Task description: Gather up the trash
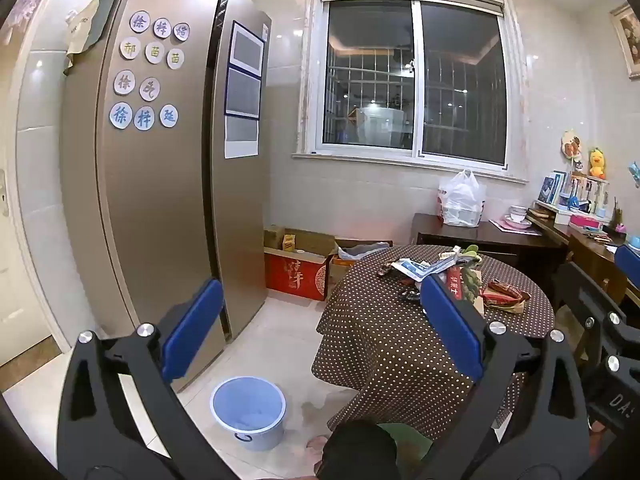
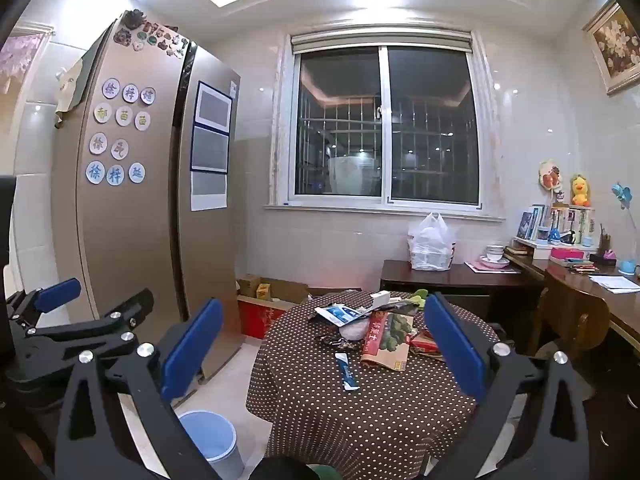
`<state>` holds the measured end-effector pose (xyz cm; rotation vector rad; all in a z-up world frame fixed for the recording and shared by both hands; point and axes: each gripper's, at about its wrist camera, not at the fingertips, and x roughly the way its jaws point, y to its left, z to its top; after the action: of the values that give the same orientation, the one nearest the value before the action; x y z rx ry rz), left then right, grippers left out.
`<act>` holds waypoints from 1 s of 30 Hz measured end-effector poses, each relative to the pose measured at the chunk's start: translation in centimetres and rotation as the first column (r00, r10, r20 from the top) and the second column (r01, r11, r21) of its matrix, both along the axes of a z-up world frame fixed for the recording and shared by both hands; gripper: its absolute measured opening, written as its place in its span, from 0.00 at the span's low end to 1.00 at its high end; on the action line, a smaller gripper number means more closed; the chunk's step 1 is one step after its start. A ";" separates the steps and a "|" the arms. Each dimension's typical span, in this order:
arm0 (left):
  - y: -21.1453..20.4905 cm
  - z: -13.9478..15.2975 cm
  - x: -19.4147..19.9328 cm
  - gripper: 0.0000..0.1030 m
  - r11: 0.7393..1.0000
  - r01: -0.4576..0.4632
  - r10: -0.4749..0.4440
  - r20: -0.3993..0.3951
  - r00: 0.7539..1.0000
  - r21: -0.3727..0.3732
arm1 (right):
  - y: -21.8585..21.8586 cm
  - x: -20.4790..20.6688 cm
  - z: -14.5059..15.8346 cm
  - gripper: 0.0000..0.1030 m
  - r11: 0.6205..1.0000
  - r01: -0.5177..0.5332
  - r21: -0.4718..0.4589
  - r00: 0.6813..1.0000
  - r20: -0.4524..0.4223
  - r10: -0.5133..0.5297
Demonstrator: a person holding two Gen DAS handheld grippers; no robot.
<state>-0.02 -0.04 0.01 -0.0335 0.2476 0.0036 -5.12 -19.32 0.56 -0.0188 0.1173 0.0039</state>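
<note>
The round counter (image 2: pixel 360 420), draped in a brown polka-dot cloth, serves as the landmark, and nearly all the trash sits on its top toward the far side. A heap of wrappers (image 2: pixel 386 334) lies there: a red and green printed packet, a white and blue torn pouch (image 2: pixel 338 314) at the heap's left edge, some dark crumpled foil, and a red packet (image 1: pixel 506 294) on the right side of the counter. A single blue and white sachet (image 2: pixel 346 372) lies apart from the heap, nearer the counter's near edge. On the floor to the left of the counter, close to the fridge (image 2: pixel 132 208), stands a pale blue bin (image 1: pixel 248 412); something pale shows at its bottom, though whether that is a liner or trash cannot be told. The left gripper (image 1: pixel 320 332) hangs with its jaws spread wide and nothing between them, aimed between the bin and the counter. The right gripper (image 2: pixel 320 352) is likewise spread wide and empty, facing the heap from short of the counter. Judging by this, the collecting has hardly begun: every visible wrapper has yet to be picked up and dropped into the bin.
</note>
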 end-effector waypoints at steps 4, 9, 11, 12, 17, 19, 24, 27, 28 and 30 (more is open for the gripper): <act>-0.3 0.0 0.1 0.94 1.000 0.005 -0.005 -0.002 1.000 0.003 | 0.0 0.0 -0.1 0.96 1.000 -0.007 -0.003 1.000 -0.003 0.007; -0.1 -0.5 -0.2 0.94 1.000 0.003 -0.003 -0.002 1.000 -0.009 | 0.1 0.3 -0.3 0.96 1.000 -0.022 -0.001 1.000 -0.016 0.022; 0.1 -0.5 -0.2 0.94 1.000 0.000 0.000 -0.003 1.000 -0.010 | 0.0 0.2 -0.4 0.96 1.000 -0.030 0.001 0.999 -0.016 0.030; 0.1 -0.5 -0.2 0.94 1.000 0.000 0.000 -0.003 1.000 -0.012 | -0.1 0.2 -0.4 0.96 1.000 -0.031 0.001 0.999 -0.017 0.031; -0.1 -0.8 -0.3 0.94 1.000 0.000 0.000 -0.004 1.000 -0.009 | 0.0 0.3 -0.3 0.96 0.999 -0.033 -0.002 0.999 -0.022 0.033; 0.1 -0.6 -0.2 0.94 1.000 0.000 0.000 -0.004 1.000 -0.015 | 0.0 0.3 -0.2 0.96 0.999 -0.033 -0.003 0.999 -0.022 0.033; 0.1 -0.7 -0.2 0.94 1.000 -0.001 0.000 -0.003 1.000 -0.008 | 0.0 0.1 -0.3 0.96 0.999 -0.037 0.000 0.999 -0.020 0.037; 0.1 -0.7 -0.2 0.94 1.000 0.000 0.000 -0.003 1.000 -0.007 | 0.1 0.1 -0.2 0.96 0.999 -0.037 0.000 0.999 -0.020 0.037; 0.1 -0.7 -0.2 0.94 1.000 0.000 0.000 -0.002 1.000 -0.007 | 0.1 0.1 -0.2 0.96 0.999 -0.037 -0.001 0.999 -0.021 0.037; 0.1 -0.7 -0.2 0.94 1.000 0.001 -0.001 -0.003 1.000 -0.007 | 0.1 0.1 -0.2 0.96 0.999 -0.036 0.000 0.999 -0.020 0.036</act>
<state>-0.27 0.06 -0.69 -0.0403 0.2501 0.0022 -5.01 -19.22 0.33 -0.0217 0.1371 0.0405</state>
